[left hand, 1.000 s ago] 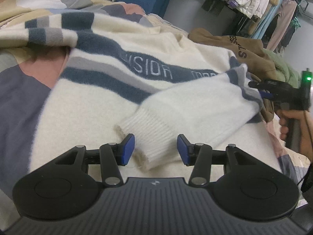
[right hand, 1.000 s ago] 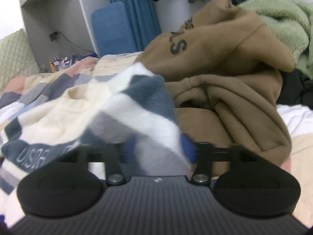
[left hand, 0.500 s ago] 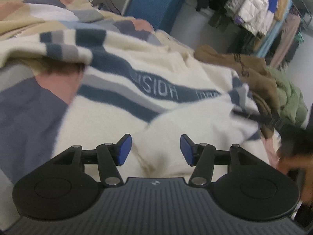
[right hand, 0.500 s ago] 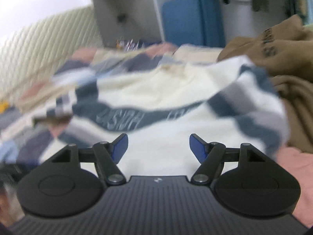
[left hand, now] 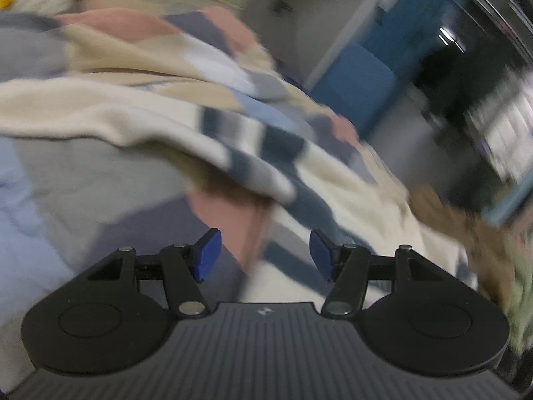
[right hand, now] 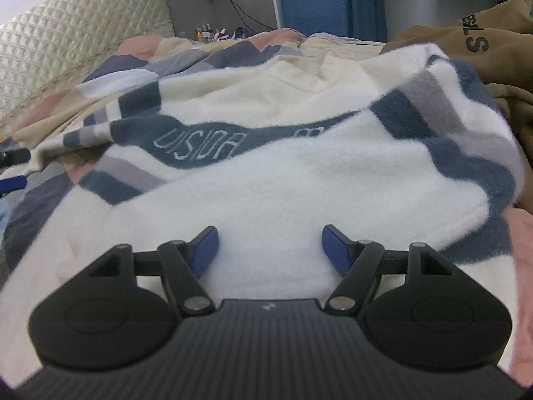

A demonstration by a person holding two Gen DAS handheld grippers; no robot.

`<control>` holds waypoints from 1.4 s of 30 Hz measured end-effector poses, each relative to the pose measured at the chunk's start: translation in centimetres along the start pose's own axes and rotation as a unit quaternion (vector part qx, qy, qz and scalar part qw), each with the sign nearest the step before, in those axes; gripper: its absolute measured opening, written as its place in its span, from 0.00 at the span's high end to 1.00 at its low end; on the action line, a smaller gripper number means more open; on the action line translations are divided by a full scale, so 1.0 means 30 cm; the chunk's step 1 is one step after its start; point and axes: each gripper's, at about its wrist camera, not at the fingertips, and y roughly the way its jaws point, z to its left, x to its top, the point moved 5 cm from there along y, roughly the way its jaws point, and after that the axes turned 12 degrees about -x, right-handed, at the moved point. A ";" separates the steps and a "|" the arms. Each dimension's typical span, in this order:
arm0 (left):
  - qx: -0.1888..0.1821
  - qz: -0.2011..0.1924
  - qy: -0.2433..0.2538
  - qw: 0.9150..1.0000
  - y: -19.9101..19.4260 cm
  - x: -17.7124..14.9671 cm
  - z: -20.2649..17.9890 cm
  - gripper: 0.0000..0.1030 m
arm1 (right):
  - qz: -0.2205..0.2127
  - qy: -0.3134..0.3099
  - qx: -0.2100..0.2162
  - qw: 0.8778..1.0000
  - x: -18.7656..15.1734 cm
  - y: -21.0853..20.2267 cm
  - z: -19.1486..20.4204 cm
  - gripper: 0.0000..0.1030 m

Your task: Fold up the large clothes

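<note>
A cream sweater (right hand: pixel 299 173) with navy and grey stripes lies spread on the bed, its right sleeve folded across the front. My right gripper (right hand: pixel 269 246) hovers open just above that folded sleeve, nothing between its blue pads. In the blurred left wrist view my left gripper (left hand: pixel 265 250) is over the sweater's (left hand: pixel 253 153) left edge, where it meets the patchwork quilt (left hand: pixel 133 206). Its jaws are opening and hold nothing. The tips of the left gripper (right hand: pixel 11 170) show at the left edge of the right wrist view.
A brown hoodie (right hand: pixel 466 40) is heaped right of the sweater, seen blurred in the left view (left hand: pixel 466 230). A quilted headboard (right hand: pixel 66 40) rises at the back left. A blue cushion (right hand: pixel 316 0) stands behind the bed near a wall socket with cables.
My right gripper let go of the striped sleeve and moved left over the sweater's front. My left gripper left the sleeve cuff, widened, and swung left towards the sweater's edge.
</note>
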 end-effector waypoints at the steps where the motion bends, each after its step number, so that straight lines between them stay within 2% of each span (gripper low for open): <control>1: 0.008 -0.010 -0.019 1.000 -0.003 0.022 0.034 0.38 | 0.000 0.000 -0.002 1.000 -0.001 0.002 0.003 0.31; 5: 0.029 -0.043 -0.101 0.994 -0.005 0.101 0.168 0.38 | -0.005 0.001 -0.009 1.000 -0.011 -0.005 0.008 0.31; 9: 0.041 -0.075 -0.189 0.978 -0.011 0.135 0.309 0.38 | -0.006 0.003 -0.010 1.000 -0.017 -0.011 0.005 0.31; 12: 0.040 -0.095 -0.266 0.958 -0.014 0.141 0.428 0.38 | -0.005 0.004 -0.010 1.000 -0.016 -0.010 0.005 0.31; 14: 0.022 -0.109 -0.320 0.941 -0.008 0.140 0.503 0.39 | -0.006 0.003 -0.011 1.000 -0.015 -0.010 0.005 0.31; 16: 0.010 -0.111 -0.357 0.927 0.017 0.136 0.558 0.39 | -0.006 0.003 -0.012 1.000 -0.015 -0.007 0.004 0.31; 19: -0.005 -0.133 -0.378 0.916 0.030 0.142 0.598 0.39 | -0.008 0.003 -0.011 1.000 -0.016 -0.002 0.006 0.30; 22: -0.016 -0.153 -0.381 0.912 0.034 0.164 0.603 0.39 | -0.008 0.006 -0.008 1.000 -0.016 0.006 0.006 0.29; 25: -0.040 -0.193 -0.374 0.906 0.017 0.191 0.592 0.39 | -0.009 0.009 -0.008 1.000 -0.013 0.015 0.013 0.28; 28: -0.028 -0.206 -0.359 0.910 0.027 0.224 0.592 0.39 | -0.012 0.007 -0.009 1.000 -0.011 0.022 0.018 0.28; 29: -0.018 -0.199 -0.355 0.913 0.036 0.235 0.598 0.39 | -0.013 0.007 -0.008 1.000 -0.010 0.024 0.018 0.28; 30: -0.011 -0.194 -0.358 0.913 0.043 0.241 0.607 0.39 | -0.014 0.007 -0.007 1.000 -0.010 0.026 0.017 0.28; 34: -0.004 -0.207 -0.399 0.893 0.027 0.257 0.665 0.39 | -0.014 0.008 -0.006 1.000 -0.010 0.026 0.012 0.28; 36: 0.007 -0.204 -0.397 0.895 0.022 0.273 0.672 0.39 | -0.014 0.009 -0.006 1.000 -0.010 0.025 0.011 0.28; 39: 0.043 -0.203 -0.378 0.902 0.004 0.290 0.681 0.42 | -0.014 0.007 -0.006 1.000 -0.010 0.025 0.010 0.28; 42: 0.070 -0.198 -0.370 0.905 -0.015 0.293 0.710 0.57 | -0.012 0.007 -0.008 1.000 -0.010 0.020 0.010 0.28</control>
